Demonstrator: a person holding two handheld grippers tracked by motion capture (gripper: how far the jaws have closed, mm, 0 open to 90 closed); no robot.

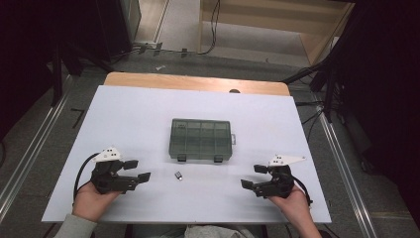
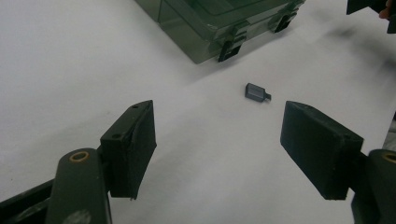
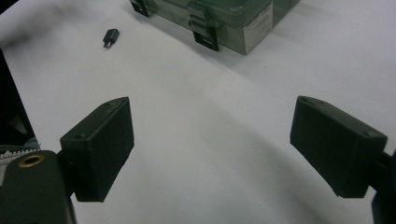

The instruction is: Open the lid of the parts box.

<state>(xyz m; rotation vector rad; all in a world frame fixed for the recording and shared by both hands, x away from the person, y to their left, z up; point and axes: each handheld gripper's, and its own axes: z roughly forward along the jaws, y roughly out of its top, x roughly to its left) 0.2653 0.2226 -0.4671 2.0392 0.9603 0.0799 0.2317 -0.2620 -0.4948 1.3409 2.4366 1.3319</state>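
- Both claws sit nearest the camera, at the near edge of the white bench (image 1: 148, 106), each held in one of the person's hands.
- Left claw (image 1: 137, 170): near the near-left corner, jaws spread wide apart, nothing between them. In the left gripper view the gap between the two black pads is bare bench surface.
- Right claw (image 1: 254, 176): near the near-right corner, jaws likewise spread, holding nothing. The right gripper view shows bare bench between the pads.
- Small dark adapter (image 1: 179, 175): lies flat on the bench between the two claws, somewhat closer to the left one, touching neither. It rests just in front of the box, toward the near edge. In the left gripper view it shows as a small grey block with a short plug at one end (image 2: 257, 92), ahead of the open jaws; in the right gripper view it lies far off to the upper left (image 3: 110, 36).
- Compartment box (image 1: 200, 138): translucent grey-green, lid closed, two dark latches on its near side, set about mid-bench. A white label shows on one end wall in the right gripper view (image 3: 257, 28).
- Wooden strip (image 1: 198, 83): runs along the far edge of the bench.
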